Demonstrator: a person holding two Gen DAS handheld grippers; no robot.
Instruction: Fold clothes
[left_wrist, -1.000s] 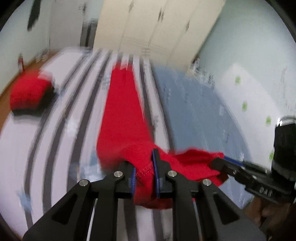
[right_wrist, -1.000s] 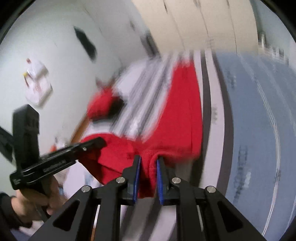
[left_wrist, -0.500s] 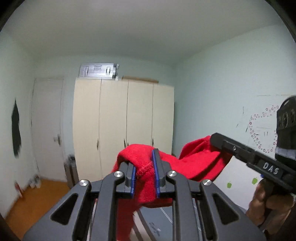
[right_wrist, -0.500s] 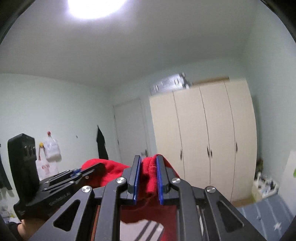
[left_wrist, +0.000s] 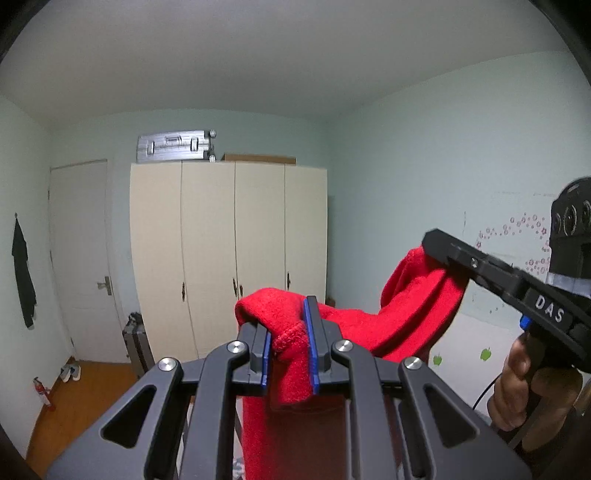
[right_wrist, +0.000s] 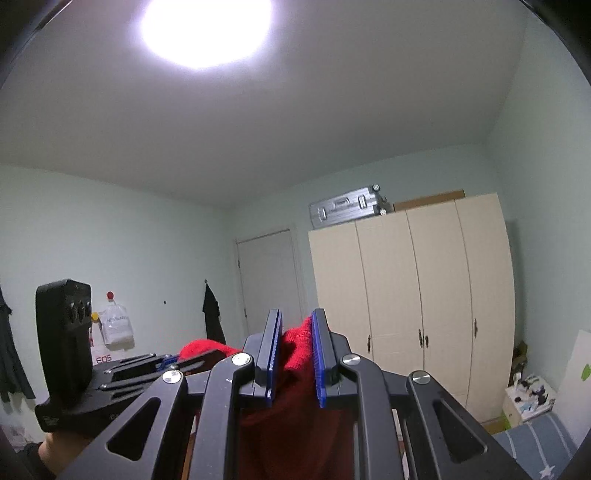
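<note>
Both claws are up at wardrobe (left_wrist: 229, 258) height, pointing level at it.

Left claw (left_wrist: 289, 347): clamped on a bunched hem of the red garment (left_wrist: 369, 332). Right claw (right_wrist: 295, 354): clamped on another bunch of the same edge. Neither is empty or spread.

Garment location: in the air between the two claws, nothing of it resting on the bed (right_wrist: 539, 443) as far as either view shows. The held edge runs roughly sideways, parallel to the wardrobe front, sagging a little between grips. The body drops straight down below the claws and out of frame, so the long axis looks vertical; can't see the bottom end.

In the left view the right claw (left_wrist: 434, 242) sits to the right and slightly higher, so the top edge tilts.

Judgement: this is the shake-out/spread step, fold not started. Next move hinges on the cloth hanging below both claws: level the grips, pull the edge taut, then lower it flat onto the bed. Both hands equally committed.
</note>
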